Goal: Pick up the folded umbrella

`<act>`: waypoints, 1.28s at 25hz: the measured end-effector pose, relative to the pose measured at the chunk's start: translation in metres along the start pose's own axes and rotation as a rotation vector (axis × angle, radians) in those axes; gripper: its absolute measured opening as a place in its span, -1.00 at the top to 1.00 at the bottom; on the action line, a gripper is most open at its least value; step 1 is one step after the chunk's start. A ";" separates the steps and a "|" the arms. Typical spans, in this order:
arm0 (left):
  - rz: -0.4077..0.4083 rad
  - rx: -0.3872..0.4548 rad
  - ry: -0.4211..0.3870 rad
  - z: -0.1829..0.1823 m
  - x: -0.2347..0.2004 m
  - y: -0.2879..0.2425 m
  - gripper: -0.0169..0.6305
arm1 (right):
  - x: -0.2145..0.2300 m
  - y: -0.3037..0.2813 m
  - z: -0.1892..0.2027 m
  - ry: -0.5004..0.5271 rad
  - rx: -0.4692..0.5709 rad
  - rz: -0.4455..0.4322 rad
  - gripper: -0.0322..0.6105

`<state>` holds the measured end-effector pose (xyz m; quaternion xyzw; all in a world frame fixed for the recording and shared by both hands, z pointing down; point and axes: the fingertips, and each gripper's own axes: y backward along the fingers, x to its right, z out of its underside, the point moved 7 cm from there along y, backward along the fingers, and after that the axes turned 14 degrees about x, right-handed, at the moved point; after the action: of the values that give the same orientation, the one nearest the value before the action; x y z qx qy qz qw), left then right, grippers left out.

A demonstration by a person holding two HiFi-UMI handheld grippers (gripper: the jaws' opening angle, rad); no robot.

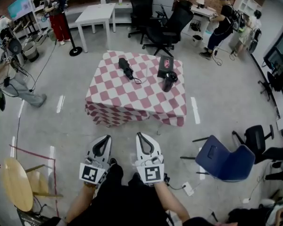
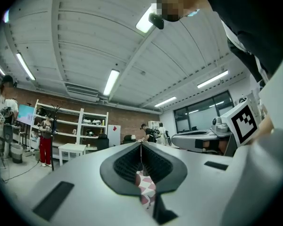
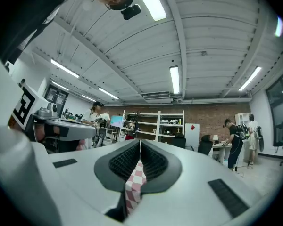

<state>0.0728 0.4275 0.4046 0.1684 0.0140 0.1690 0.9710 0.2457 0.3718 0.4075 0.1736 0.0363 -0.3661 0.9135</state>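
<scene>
Centrally, the folded black fabric umbrella (image 1: 126, 68), a short, matte, roughly cylindrical bundle, lies on the table draped in red-and-white checked cloth (image 1: 113, 102), at about eleven o'clock from the tabletop's middle. A dark glossy cylindrical tumbler (image 1: 169, 82) stands at four o'clock from it. The left gripper (image 1: 105, 139) and right gripper (image 1: 141, 136), smooth grey plastic with ribbed black pads, each have jaws pressed together on nothing, well apart from the umbrella, at its six o'clock.

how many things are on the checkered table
3: folded umbrella left of centre, flat dark packet at the far right, dark cup just in front of it. None looks hidden.
</scene>
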 end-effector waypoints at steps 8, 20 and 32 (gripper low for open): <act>0.099 0.034 0.048 0.014 -0.091 -0.036 0.90 | -0.017 -0.083 0.005 0.031 0.036 0.131 0.86; 0.118 0.001 0.088 0.054 -0.166 -0.086 0.90 | -0.003 -0.168 0.043 0.054 -0.004 0.127 0.86; 0.100 -0.068 0.043 0.093 -0.172 -0.198 0.90 | 0.105 -0.248 0.104 -0.017 0.035 0.078 0.86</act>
<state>-0.0178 0.1648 0.4217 0.1322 0.0207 0.2211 0.9660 0.1471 0.1004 0.4126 0.1880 0.0154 -0.3323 0.9241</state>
